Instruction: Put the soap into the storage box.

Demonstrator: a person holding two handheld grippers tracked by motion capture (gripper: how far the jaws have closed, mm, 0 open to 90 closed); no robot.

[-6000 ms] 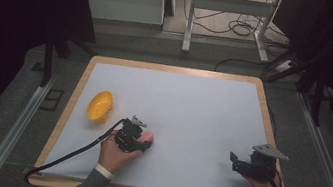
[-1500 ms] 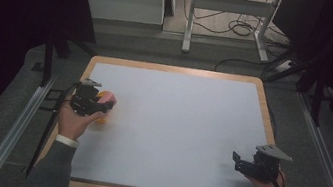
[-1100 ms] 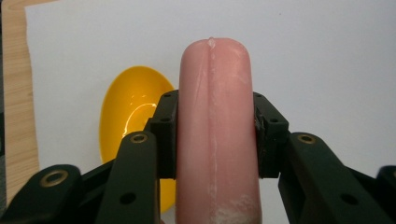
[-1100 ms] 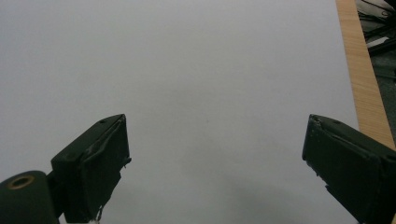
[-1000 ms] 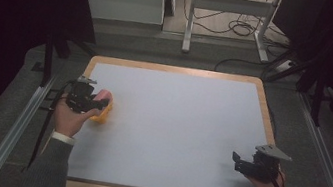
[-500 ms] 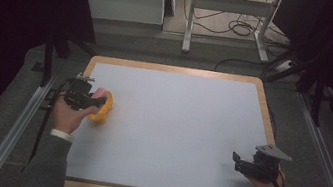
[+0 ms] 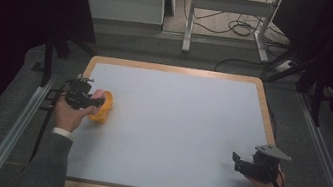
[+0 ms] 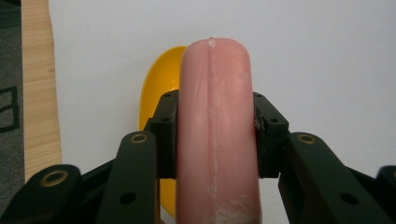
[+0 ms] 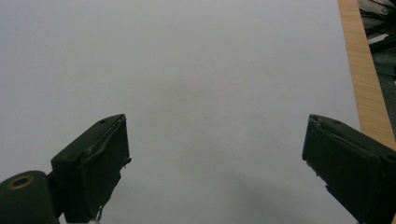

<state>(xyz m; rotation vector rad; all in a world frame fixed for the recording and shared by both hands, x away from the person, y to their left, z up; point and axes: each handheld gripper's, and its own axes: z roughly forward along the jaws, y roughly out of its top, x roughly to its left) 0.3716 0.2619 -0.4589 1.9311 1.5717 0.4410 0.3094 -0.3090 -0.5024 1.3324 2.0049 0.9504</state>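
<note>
pink sausage (image 8: 217, 135): one, clamped in left claw (image 8: 217, 135); yellow dish (image 7: 103, 108): one; right claw (image 9: 215, 163) apart.

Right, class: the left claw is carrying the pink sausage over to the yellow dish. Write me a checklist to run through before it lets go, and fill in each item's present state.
1. Left claw grips the pink sausage on both sides: ok.
2. Sausage sits straight between the pads: ok.
3. Sausage is over the yellow dish: not ok; the dish lies mostly to one side in the left gripper view.
4. Sausage is low enough to release: cannot tell.
5. Right claw is open, holds nothing and stays away from the dish: ok.
6. White table top around the dish is free: ok.
</note>
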